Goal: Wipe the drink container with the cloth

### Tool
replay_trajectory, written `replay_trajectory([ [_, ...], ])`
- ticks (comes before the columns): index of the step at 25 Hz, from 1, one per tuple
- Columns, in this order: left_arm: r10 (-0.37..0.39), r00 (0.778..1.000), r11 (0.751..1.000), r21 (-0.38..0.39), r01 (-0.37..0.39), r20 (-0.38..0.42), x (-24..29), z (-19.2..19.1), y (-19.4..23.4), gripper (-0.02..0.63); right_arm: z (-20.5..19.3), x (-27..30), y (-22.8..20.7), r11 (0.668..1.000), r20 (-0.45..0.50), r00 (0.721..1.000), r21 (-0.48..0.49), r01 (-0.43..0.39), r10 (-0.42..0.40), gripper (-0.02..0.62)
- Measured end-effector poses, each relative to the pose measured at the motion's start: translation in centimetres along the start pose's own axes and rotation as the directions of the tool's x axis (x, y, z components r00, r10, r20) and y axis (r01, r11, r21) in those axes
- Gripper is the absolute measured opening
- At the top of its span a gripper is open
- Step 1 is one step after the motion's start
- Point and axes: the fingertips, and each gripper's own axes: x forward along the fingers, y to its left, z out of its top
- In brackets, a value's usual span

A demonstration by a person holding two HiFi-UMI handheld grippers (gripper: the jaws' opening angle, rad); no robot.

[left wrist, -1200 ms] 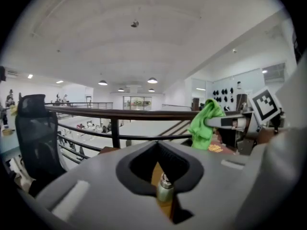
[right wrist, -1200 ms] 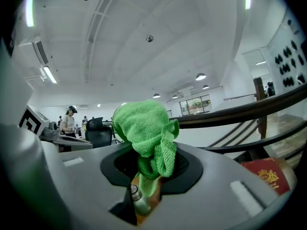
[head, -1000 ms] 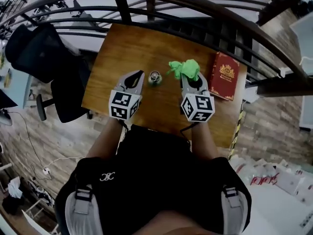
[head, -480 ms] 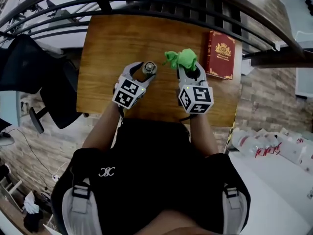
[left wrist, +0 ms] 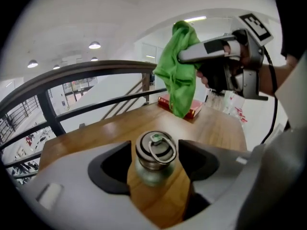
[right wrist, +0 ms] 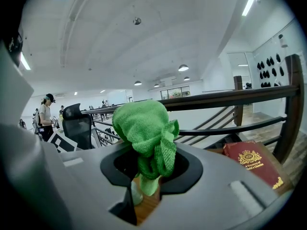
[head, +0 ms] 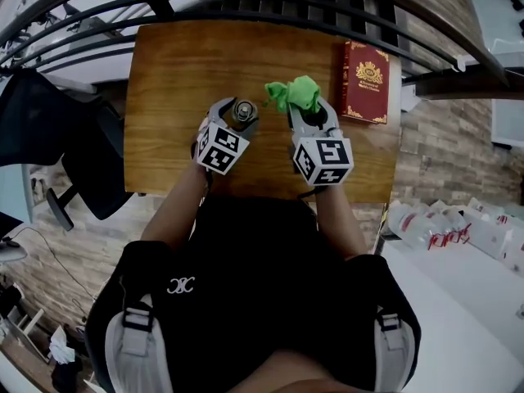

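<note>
**A:** What's the setting?

**B:** A wooden desk (head: 180, 72) pushed against a dark metal railing (head: 246, 6), with a black office chair (head: 49, 129) off its left side. A red book (head: 365, 83) with gold print lies flat near the far right corner.

**A:** And the drink container?

**B:** The drink container (left wrist: 154, 152) is a small metal bottle with a ring on its cap. It stands upright on the desk, roughly midway across and nearer the person's edge, well apart from the book.

**A:** What is the left hand-held gripper (head: 237, 115) doing?

**B:** It angles down around the bottle. Its jaws have just been opening and stand wide, one on each side of the container. Bare wood shows in the gap on both sides, so the pads aren't pressing on it.

**A:** The right one?

**B:** The right hand-held gripper (head: 304, 113) has its jaws closed on the green cloth (right wrist: 146, 123). The cloth bunches up above the jaws and a short tail hangs below them. It's held above the desk, just to the right of the container. In the left gripper view the cloth hangs clear of the bottle, not touching it.
</note>
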Motion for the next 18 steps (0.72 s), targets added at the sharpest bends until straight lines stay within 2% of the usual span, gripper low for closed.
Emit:
replay_trajectory([
  [4, 0.01, 0.999, 1.0, 0.023, -0.009, -0.031, 0.4, -0.9, 0.0, 0.311, -0.2, 0.3, 0.3, 1.0, -0.009, 1.0, -0.005, -0.015, 0.015, 0.097],
  [11, 0.014, 1.0, 1.0, 0.021, -0.015, 0.024, -0.8, -1.7, 0.1, 0.31, -0.6, 1.2, 1.7, 0.998, -0.027, 0.998, -0.013, -0.055, 0.054, 0.097],
  [18, 0.028, 0.997, 1.0, -0.007, -0.028, 0.068, -2.5, -3.2, 0.2, 0.308, -0.8, 2.4, 5.9, 0.982, -0.041, 0.981, 0.02, -0.189, 0.19, 0.097],
])
